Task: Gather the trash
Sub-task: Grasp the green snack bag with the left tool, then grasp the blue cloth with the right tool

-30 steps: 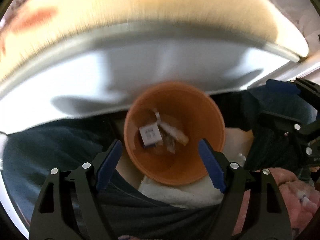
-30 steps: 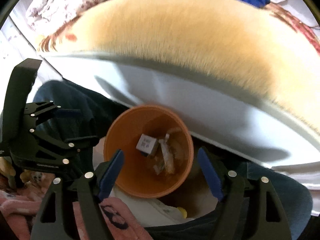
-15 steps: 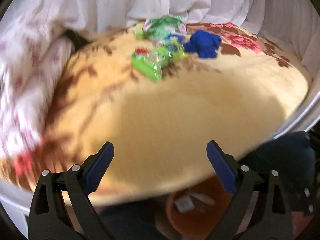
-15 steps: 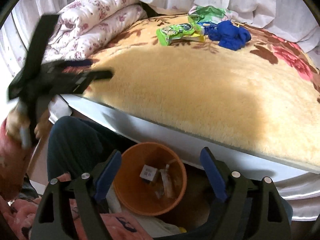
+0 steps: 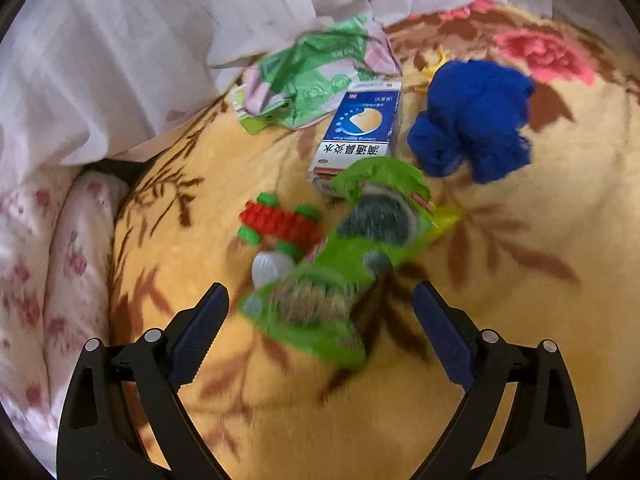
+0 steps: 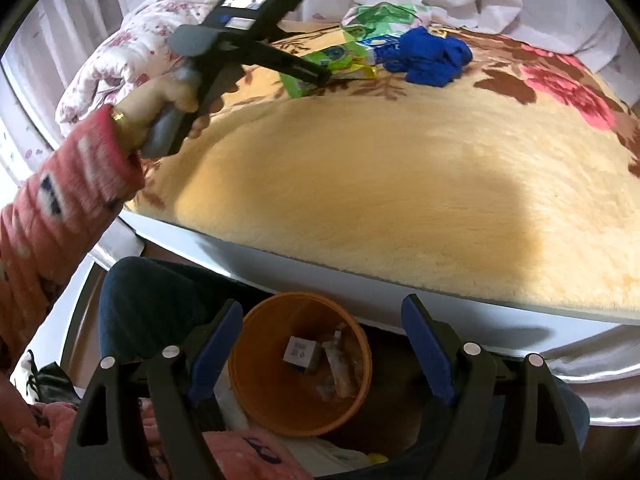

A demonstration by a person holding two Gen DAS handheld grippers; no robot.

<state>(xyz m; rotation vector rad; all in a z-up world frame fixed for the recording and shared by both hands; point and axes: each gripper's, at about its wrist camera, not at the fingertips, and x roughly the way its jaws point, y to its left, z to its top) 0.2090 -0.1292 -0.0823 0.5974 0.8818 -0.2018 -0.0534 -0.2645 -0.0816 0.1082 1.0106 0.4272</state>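
In the left wrist view, the left gripper sits at the bottom of the frame with its blue-padded fingers spread wide and nothing between them, poised over a yellow floral blanket. Just above the gap, at frame centre, lies a blurred green snack wrapper. To its left are a red and green toy block piece and a small white cap, close beside the wrapper. Higher up, a blue and white carton lies touching the wrapper's top end, with a crumpled green and pink plastic bag above it and a bunched blue cloth to the right. White bedding fills the upper left. In the right wrist view, the right gripper occupies the bottom of the frame, its fingers also released and holding nothing, framing an orange bin at lower centre below the bed edge; inside the bin lie a small box and some wrappers. In the upper left, a hand in a pink sleeve holds the left gripper, whose tip reaches the green wrapper in the trash pile at top centre, beside the blue cloth.
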